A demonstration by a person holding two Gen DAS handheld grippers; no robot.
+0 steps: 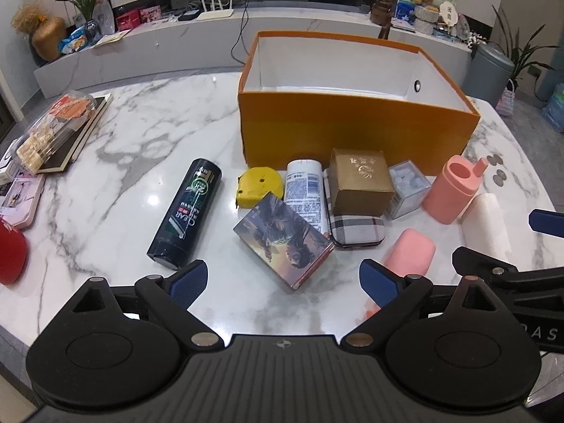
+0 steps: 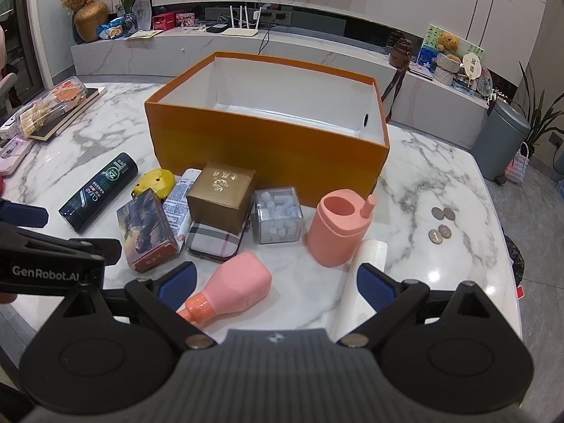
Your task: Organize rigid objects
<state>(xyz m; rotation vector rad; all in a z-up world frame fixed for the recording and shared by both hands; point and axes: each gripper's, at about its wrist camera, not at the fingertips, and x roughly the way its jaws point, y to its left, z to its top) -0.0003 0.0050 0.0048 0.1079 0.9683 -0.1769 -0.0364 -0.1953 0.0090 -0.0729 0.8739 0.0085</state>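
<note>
Pink bottle point(image 2: 237, 286) lies on desk point(image 2: 423, 183), neck between spread fingers of right hand-held gripper point(image 2: 276, 283); nothing gripped. Left hand-held gripper point(image 1: 282, 282) spread, empty, facing picture box point(image 1: 283, 238). Orange box point(image 2: 261, 148) empty. Step: first pick, judged. Next: close on bottle, lift over box wall.

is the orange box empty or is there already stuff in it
Empty as far as visible: the orange box shows only bare white walls and floor; the strip behind its near wall is hidden.
</note>
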